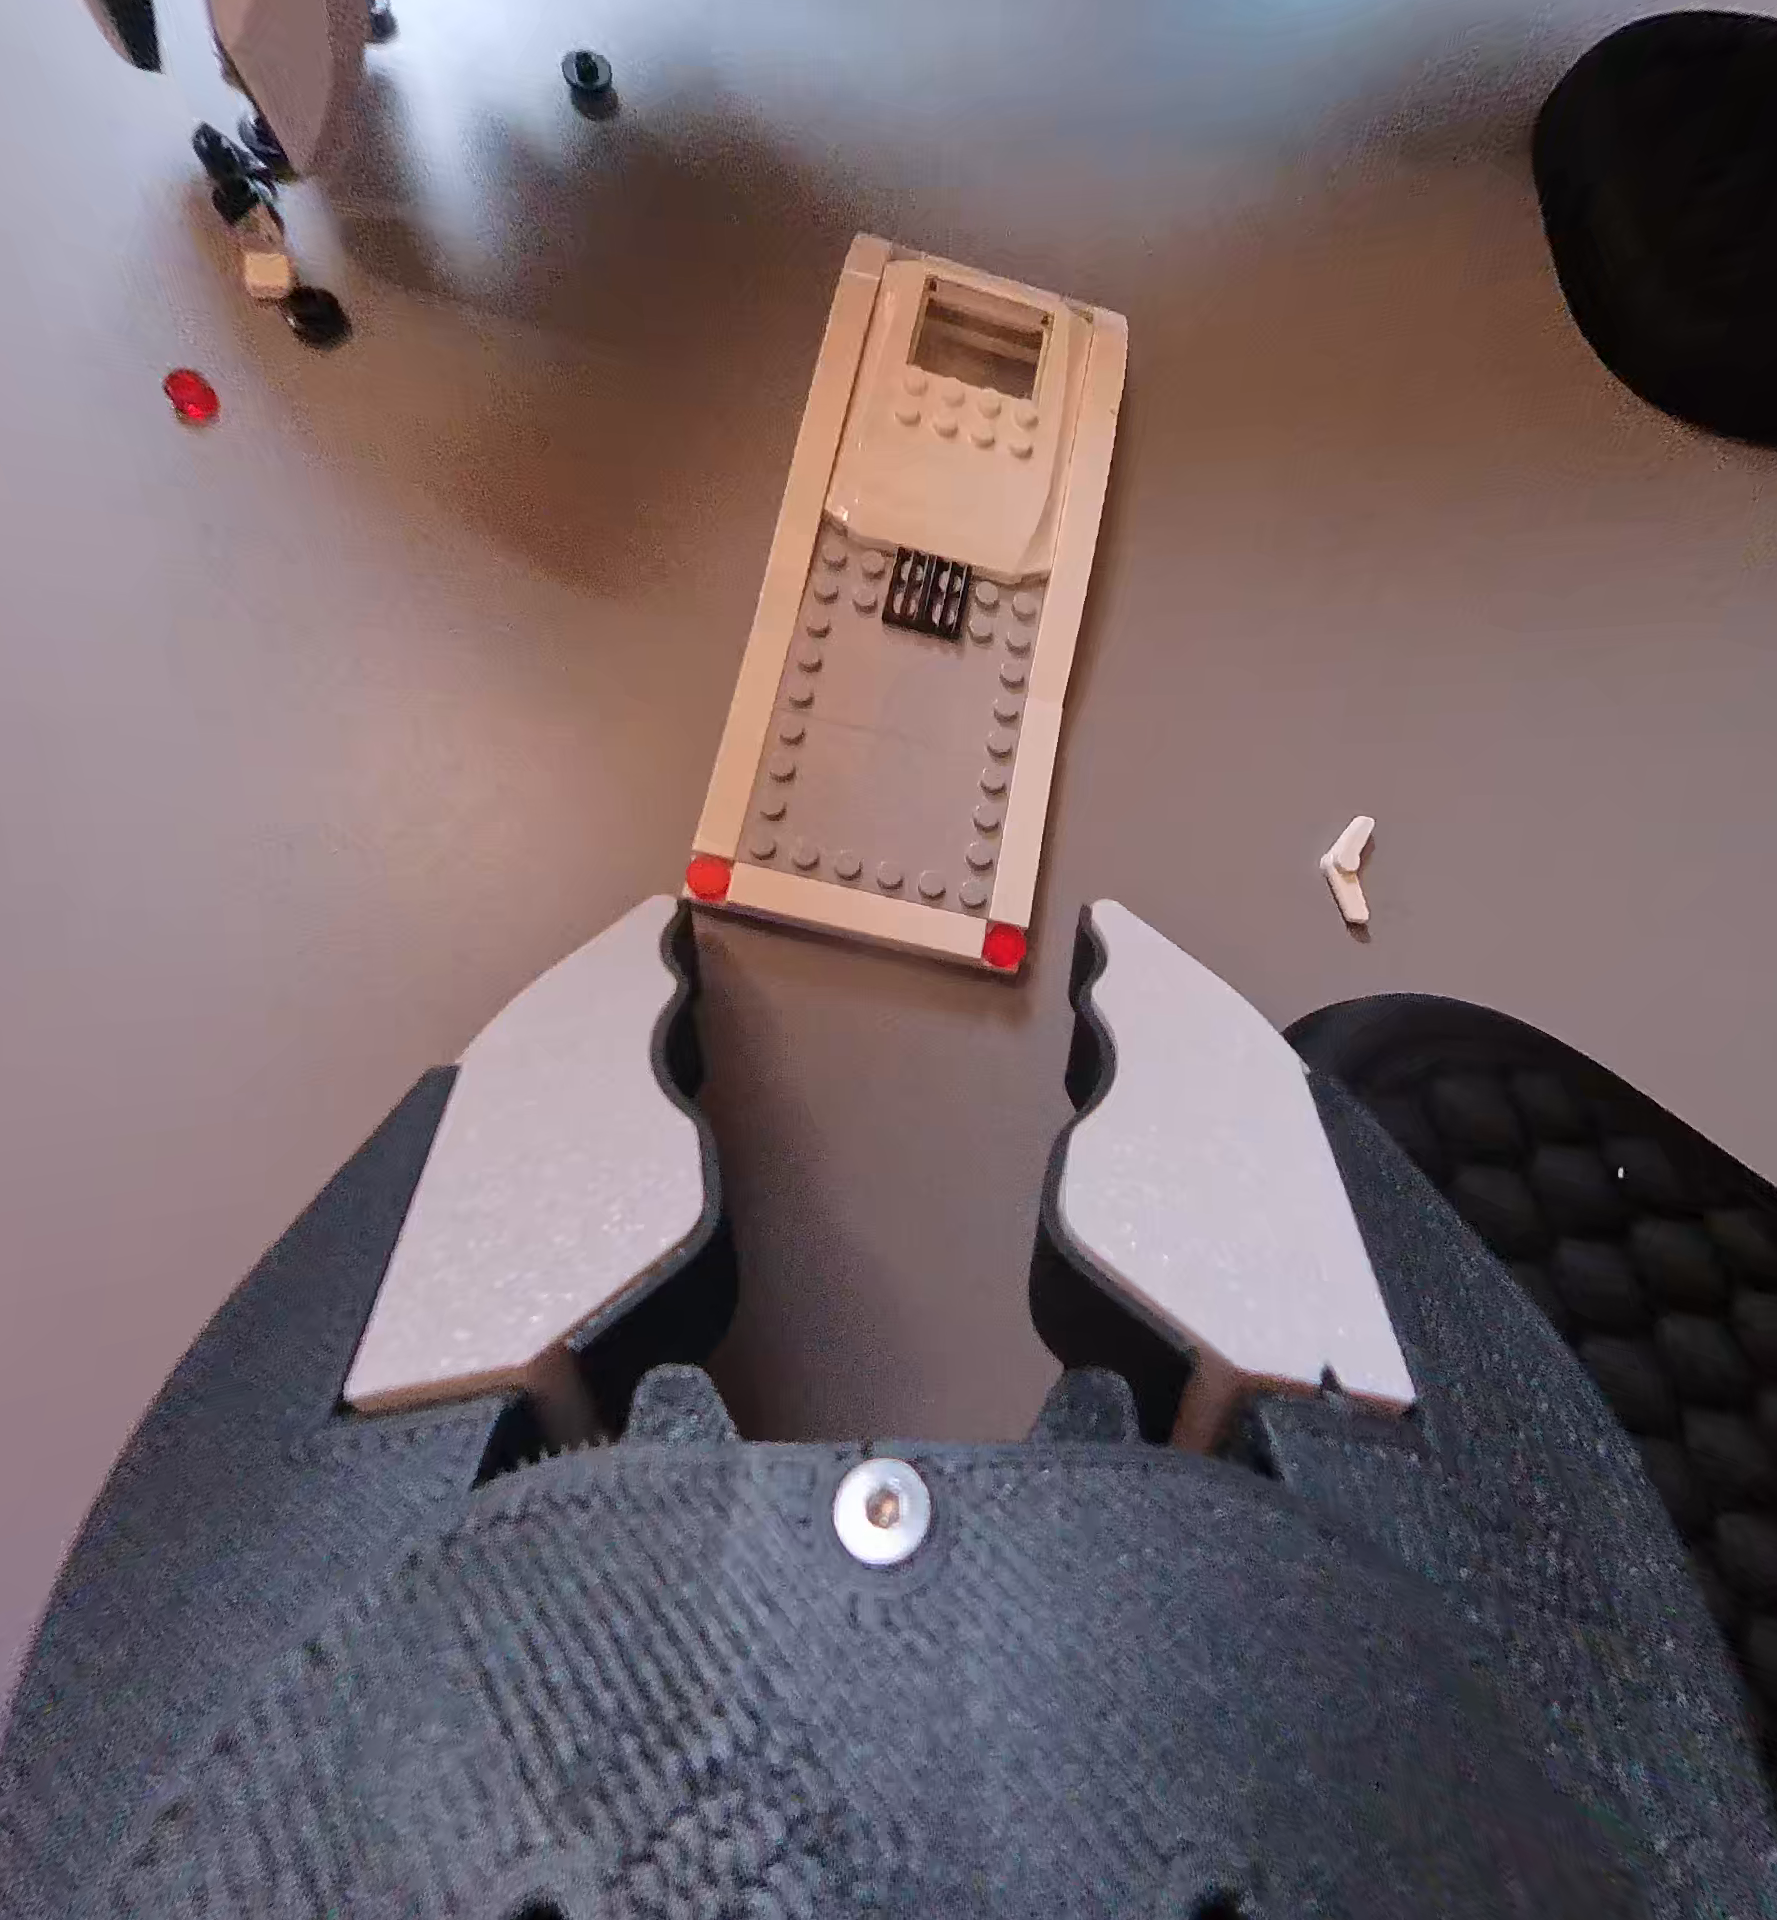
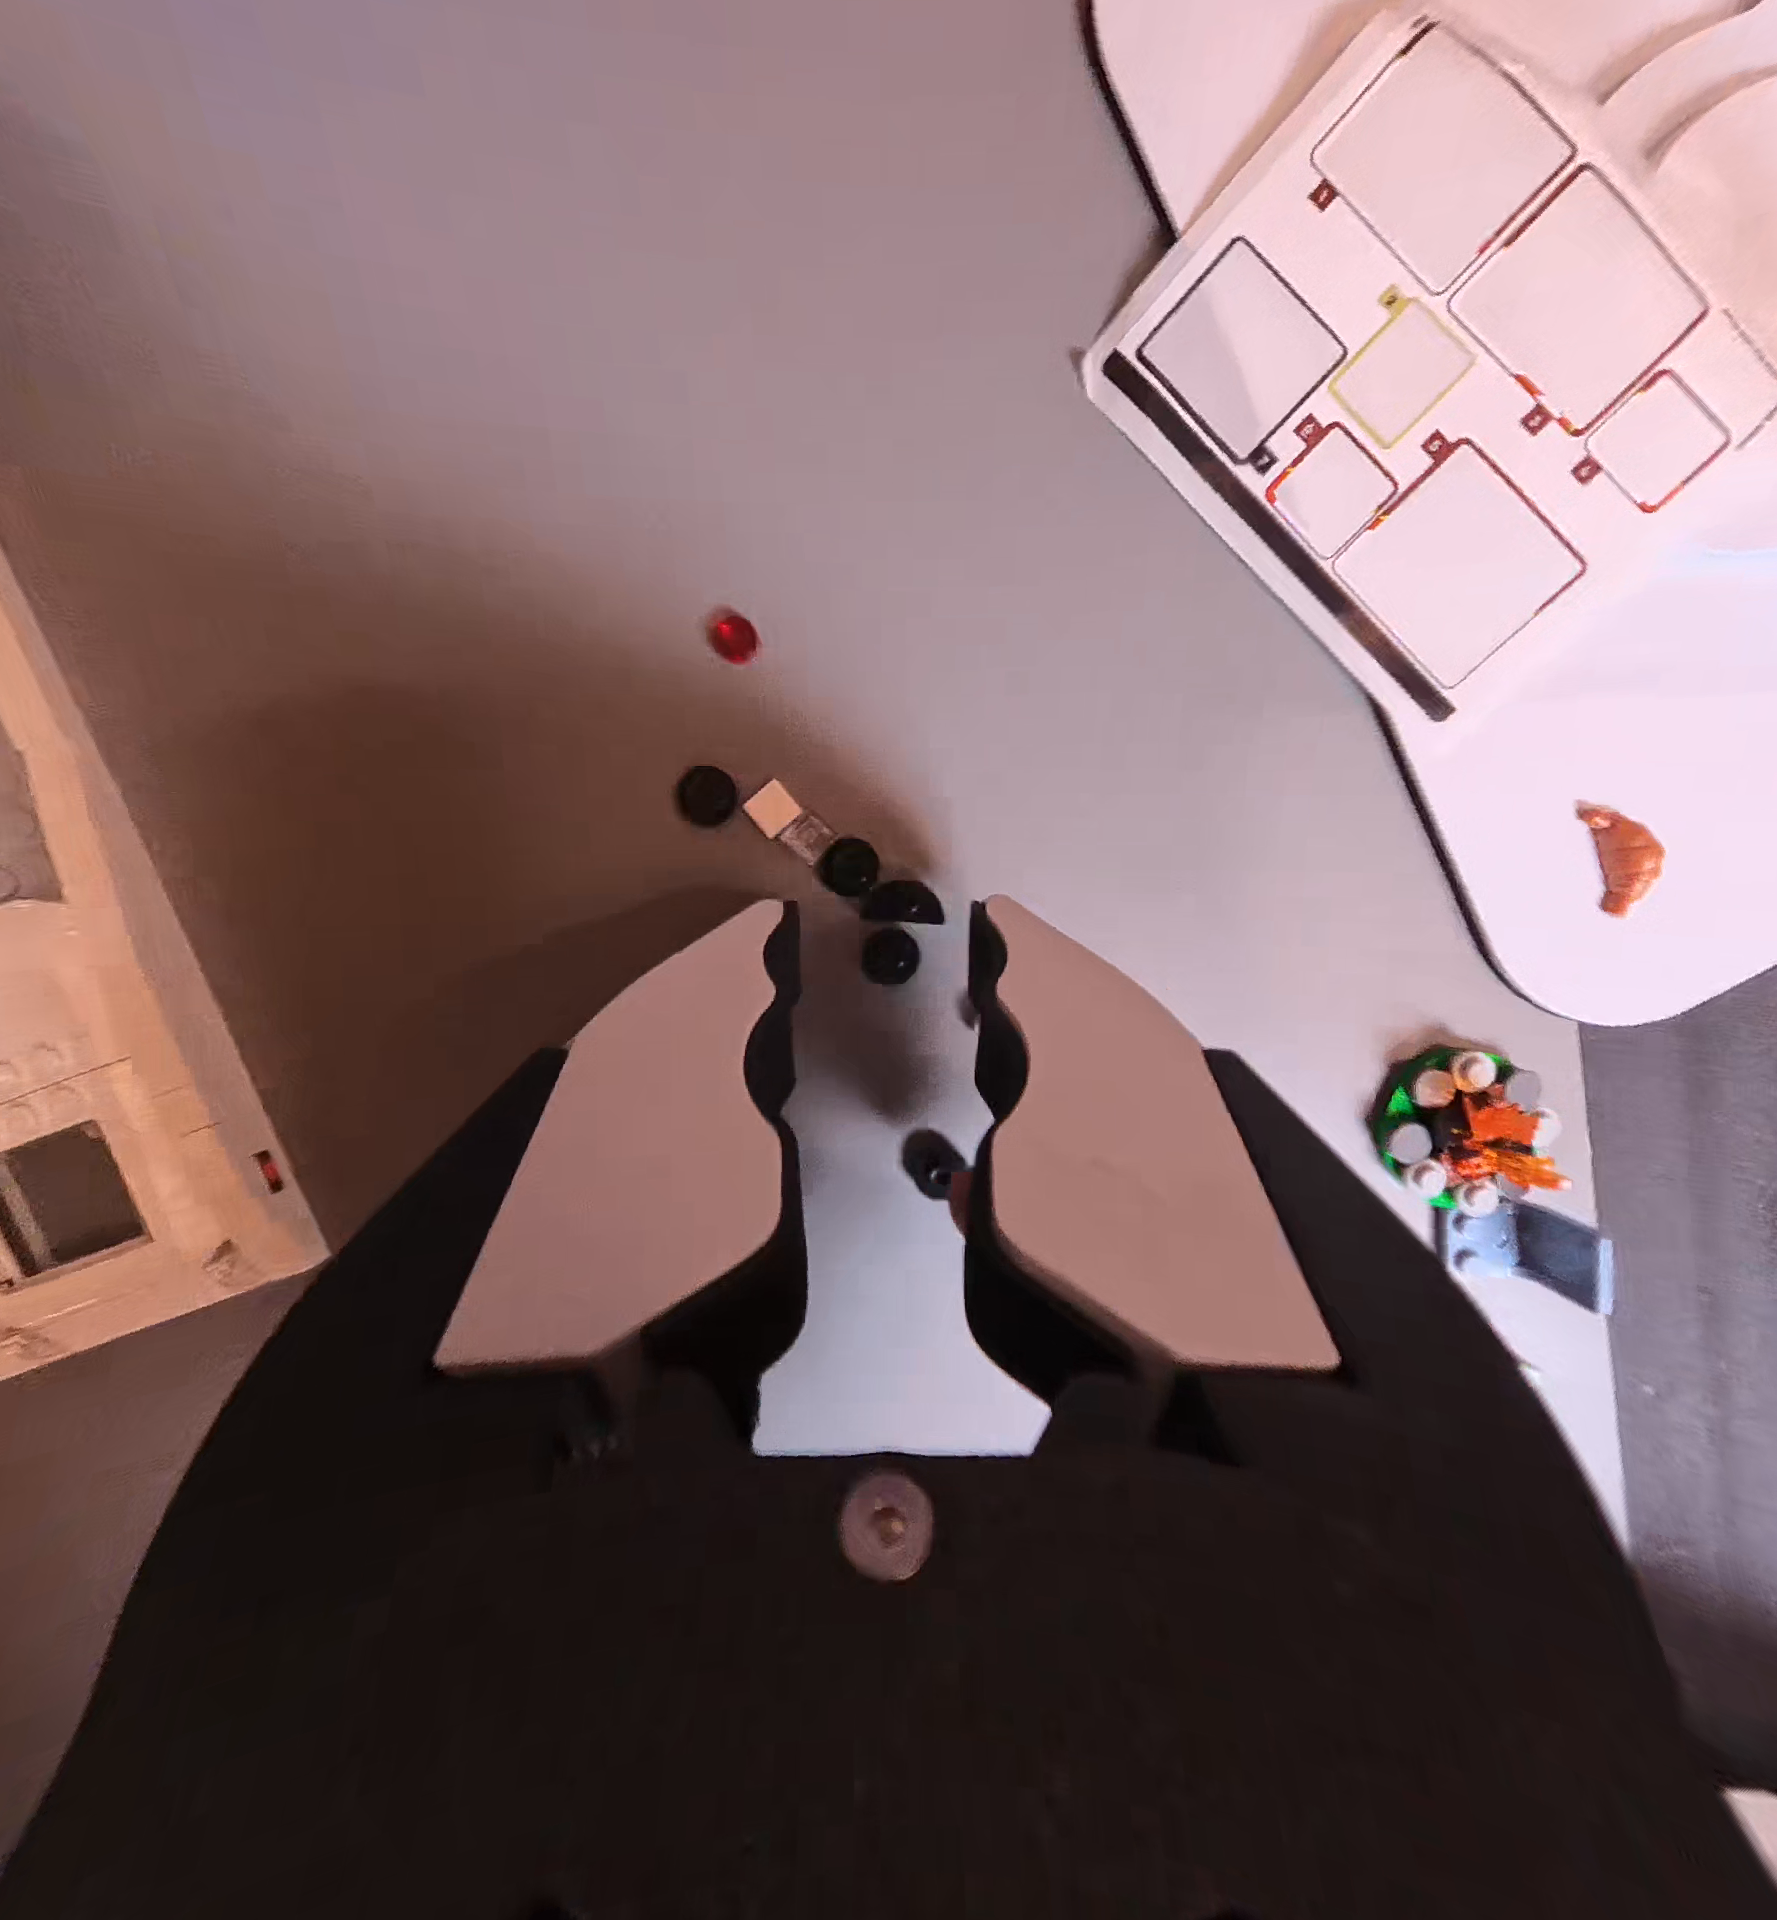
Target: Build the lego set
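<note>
A tan and grey brick build (image 1: pixel 915 727) lies on the table, with a red stud on each near corner (image 1: pixel 707 878). My left gripper (image 1: pixel 879 925) is wide open and empty, its fingertips just short of the build's near end. My right gripper (image 2: pixel 884 920) is open over a cluster of small black pieces. A black round piece (image 2: pixel 889 954) lies between its fingertips, clear of both pads. A black half-round piece (image 2: pixel 899 902) lies just past the tips. Another small black piece (image 2: pixel 931 1158) lies deeper between the fingers. The build also shows in the right wrist view (image 2: pixel 84 1091), at the left.
A loose red stud (image 2: pixel 733 634), a white tile (image 2: pixel 770 805) and two more black round pieces (image 2: pixel 705 795) lie ahead. A printed sheet (image 2: pixel 1435 364), a brown piece (image 2: pixel 1622 857) and a green round build (image 2: pixel 1466 1127) are at the right. A small white piece (image 1: pixel 1346 868) lies beside the build.
</note>
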Tool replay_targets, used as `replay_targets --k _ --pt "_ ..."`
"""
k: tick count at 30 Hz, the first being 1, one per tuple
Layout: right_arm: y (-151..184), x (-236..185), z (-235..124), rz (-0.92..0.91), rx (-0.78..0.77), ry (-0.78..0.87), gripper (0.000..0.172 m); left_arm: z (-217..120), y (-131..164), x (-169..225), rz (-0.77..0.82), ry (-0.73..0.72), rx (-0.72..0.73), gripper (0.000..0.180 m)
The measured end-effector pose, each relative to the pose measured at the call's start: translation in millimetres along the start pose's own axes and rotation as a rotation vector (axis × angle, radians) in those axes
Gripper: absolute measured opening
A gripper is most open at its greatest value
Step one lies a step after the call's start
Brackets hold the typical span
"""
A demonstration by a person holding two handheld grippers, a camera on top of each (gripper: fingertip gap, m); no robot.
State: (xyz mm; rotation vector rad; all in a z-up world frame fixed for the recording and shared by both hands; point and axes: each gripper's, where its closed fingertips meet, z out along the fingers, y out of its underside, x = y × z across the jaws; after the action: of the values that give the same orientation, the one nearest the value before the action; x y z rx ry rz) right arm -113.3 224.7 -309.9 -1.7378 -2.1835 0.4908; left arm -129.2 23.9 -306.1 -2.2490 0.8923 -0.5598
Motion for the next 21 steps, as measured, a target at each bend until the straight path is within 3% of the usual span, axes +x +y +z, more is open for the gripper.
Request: replay_targets --k 4,9,15,21 --pt "1.4 1.2 7.2 0.013 -0.047 -0.042 0.029 4.5 3.2 -0.2 -0.009 0.007 -0.008 0.072" --pt "1.6 3.6 8.6 0.01 -0.053 -0.05 0.015 5.0 3.3 -0.5 -0.002 0.001 -0.009 0.07" --pt "2.0 -2.4 3.8 -0.053 -0.025 -0.049 0.014 6.1 3.1 1.3 0.015 0.002 -0.006 0.062" --pt "-7.0 -67.1 -44.9 -0.157 0.147 -0.117 0.014 8.0 2.6 8.3 0.037 0.02 -0.013 0.058"
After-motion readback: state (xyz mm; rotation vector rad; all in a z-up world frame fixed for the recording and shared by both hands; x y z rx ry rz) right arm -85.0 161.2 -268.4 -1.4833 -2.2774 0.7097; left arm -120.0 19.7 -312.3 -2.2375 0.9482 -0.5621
